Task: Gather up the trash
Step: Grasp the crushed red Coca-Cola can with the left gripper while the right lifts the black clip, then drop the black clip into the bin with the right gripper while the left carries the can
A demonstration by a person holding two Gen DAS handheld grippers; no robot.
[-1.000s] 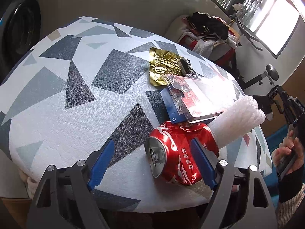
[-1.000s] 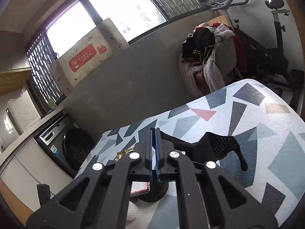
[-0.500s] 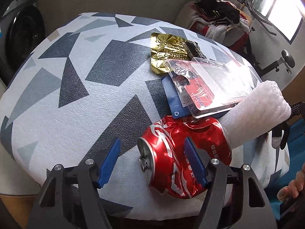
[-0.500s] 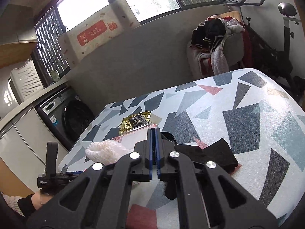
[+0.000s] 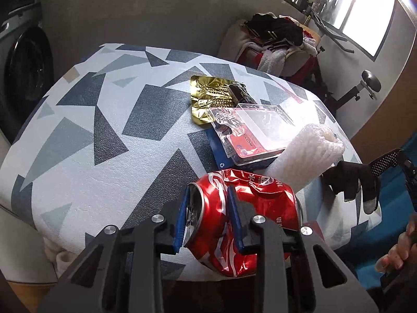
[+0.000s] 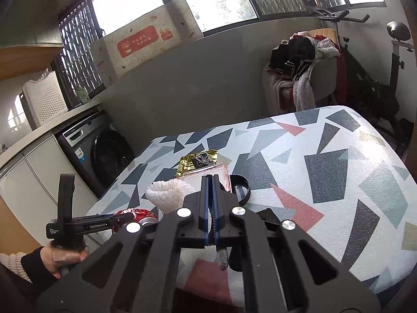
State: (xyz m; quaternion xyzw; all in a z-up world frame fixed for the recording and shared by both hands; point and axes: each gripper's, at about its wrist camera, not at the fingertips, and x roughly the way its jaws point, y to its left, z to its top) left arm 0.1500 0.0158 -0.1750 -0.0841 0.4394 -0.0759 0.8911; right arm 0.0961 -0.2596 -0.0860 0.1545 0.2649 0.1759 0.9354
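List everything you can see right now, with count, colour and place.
crushed can: 1, red, near table edge, in left tool
foam sleeve: 1, white, behind can
clear blister pack: 1, red card inside, mid-table
foil wrapper: 1, gold, behind pack
black glove: 1, right of sleeve
table: 1, white with grey triangles
washing machine: 1, dark, left
left tool: blue pads on can
right tool: pads together

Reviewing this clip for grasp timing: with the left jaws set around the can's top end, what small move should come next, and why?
Probably lift the crushed red can straight up off the table. The left gripper has its blue jaws pressed on either side of the can's top end, so the grip looks made. The white foam sleeve touches the can's far end, so a slow lift should avoid dragging it.
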